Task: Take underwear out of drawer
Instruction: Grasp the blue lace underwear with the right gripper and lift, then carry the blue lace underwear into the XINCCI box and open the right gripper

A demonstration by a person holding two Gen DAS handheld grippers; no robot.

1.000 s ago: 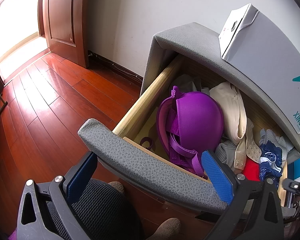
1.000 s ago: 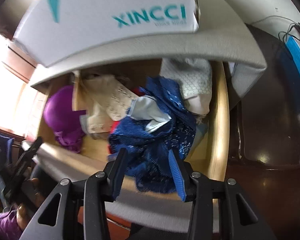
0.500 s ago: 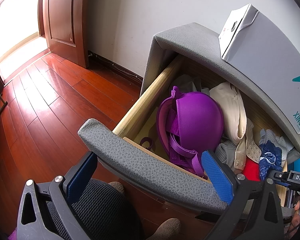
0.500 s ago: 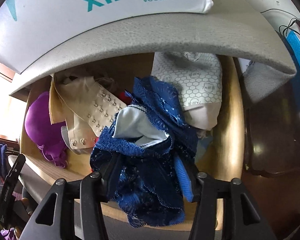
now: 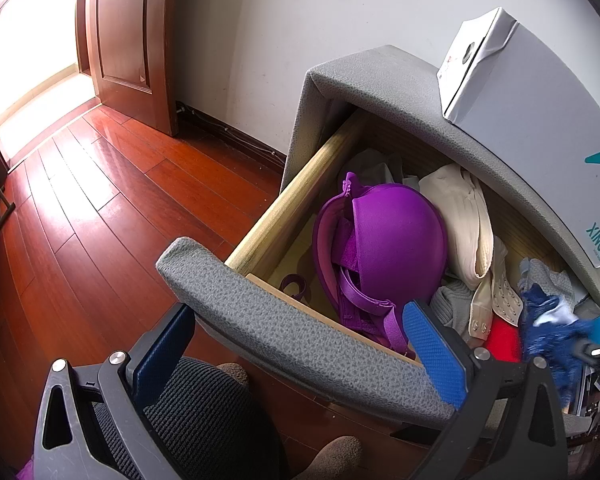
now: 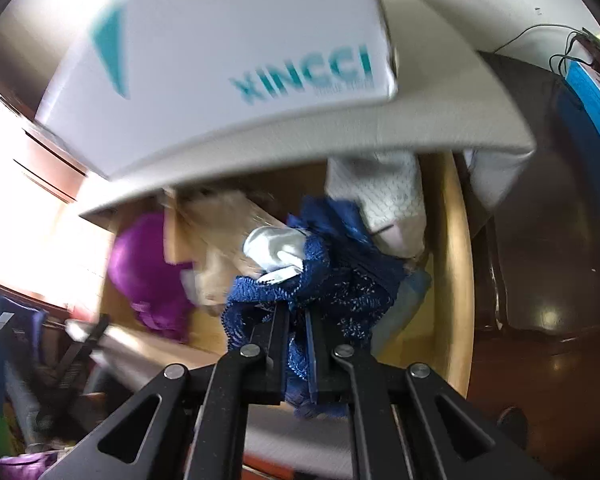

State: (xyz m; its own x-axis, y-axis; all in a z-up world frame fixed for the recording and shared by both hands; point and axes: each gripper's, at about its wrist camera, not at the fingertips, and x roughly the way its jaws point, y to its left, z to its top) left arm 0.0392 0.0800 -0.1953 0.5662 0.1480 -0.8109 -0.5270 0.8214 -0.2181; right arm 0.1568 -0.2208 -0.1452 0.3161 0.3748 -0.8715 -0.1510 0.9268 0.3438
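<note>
While our left gripper point(image 5: 300, 360) waits with its jaws apart over the grey front of the drawer point(image 5: 284, 332) at lower left of its frame, our right gripper point(image 6: 298, 344) has just been closing and now pinches the blue lace underwear point(image 6: 332, 280), so the pick is made and only the lift-out remains. In the right wrist view the garment bunches at centre frame, above the drawer's right end. We judge its long axis runs upward from the jaws, though blur and crumpling leave that uncertain.
</note>
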